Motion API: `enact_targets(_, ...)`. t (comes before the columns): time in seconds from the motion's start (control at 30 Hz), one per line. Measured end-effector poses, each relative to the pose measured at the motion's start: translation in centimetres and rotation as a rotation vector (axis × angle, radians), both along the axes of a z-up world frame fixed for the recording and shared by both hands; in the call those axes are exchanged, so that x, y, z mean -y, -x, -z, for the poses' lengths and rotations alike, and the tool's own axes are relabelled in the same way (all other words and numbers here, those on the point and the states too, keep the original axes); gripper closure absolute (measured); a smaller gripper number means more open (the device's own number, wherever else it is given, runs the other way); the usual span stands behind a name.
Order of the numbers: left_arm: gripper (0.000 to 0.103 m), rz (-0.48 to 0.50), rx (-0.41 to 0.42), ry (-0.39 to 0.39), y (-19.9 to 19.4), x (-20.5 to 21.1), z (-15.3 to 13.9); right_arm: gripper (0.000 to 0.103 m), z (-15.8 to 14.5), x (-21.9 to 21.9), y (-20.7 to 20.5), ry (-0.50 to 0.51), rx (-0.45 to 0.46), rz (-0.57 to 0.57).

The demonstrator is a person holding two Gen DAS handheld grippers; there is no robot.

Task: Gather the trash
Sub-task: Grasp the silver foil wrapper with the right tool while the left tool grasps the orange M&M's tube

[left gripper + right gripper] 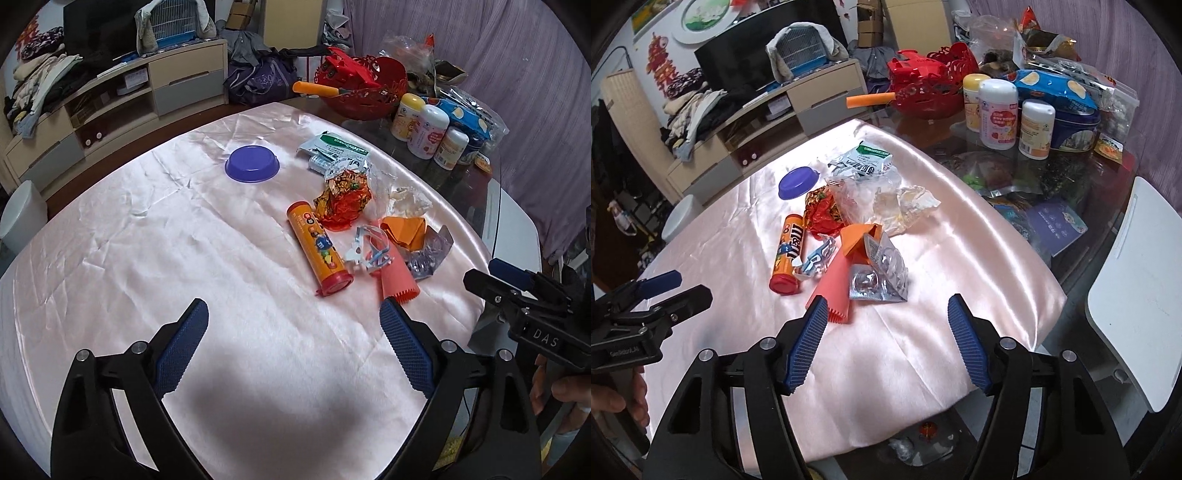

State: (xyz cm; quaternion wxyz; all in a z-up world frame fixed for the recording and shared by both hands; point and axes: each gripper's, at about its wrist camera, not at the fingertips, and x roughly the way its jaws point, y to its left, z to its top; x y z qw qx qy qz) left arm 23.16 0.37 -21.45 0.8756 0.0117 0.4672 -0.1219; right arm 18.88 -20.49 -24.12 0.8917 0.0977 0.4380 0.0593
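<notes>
A heap of trash lies on the pink cloth (147,240): an orange candy tube (319,248) (788,252), a crumpled red-gold wrapper (343,201) (823,212), a salmon paper cone (397,275) (833,291), an orange folded paper (404,229) (857,238), a silver blister pack (879,275), a green-white packet (334,146) (866,158) and crumpled white paper (910,205). My left gripper (293,310) is open and empty, just short of the tube. My right gripper (888,308) is open and empty, near the cone and blister pack.
A purple bowl (252,163) (798,182) sits upside down on the cloth. A red basket (364,88), bottles (997,114) and snack bags crowd the far right of the glass table. A white chair (1134,295) stands to the right.
</notes>
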Motion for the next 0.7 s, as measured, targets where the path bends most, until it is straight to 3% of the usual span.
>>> enact_targets(0.23, 0.028, 0.003, -0.026, 0.011, -4.5, 1.6, 1.8, 0.057, 1.1, -1.0, -3.0, 0.006, 0.004, -0.028)
enact_targets(0.53, 0.040, 0.000, -0.088, -0.002, -9.4, 3.1, 5.3, 0.061, 2.3, -0.6, -4.6, 0.013, -0.005, -0.021)
enact_targets(0.7, 0.054, -0.002, -0.115, 0.015, -10.9, 3.4, 6.6, 0.069, 3.3, 0.0, -5.3, 0.021, -0.025, -0.014)
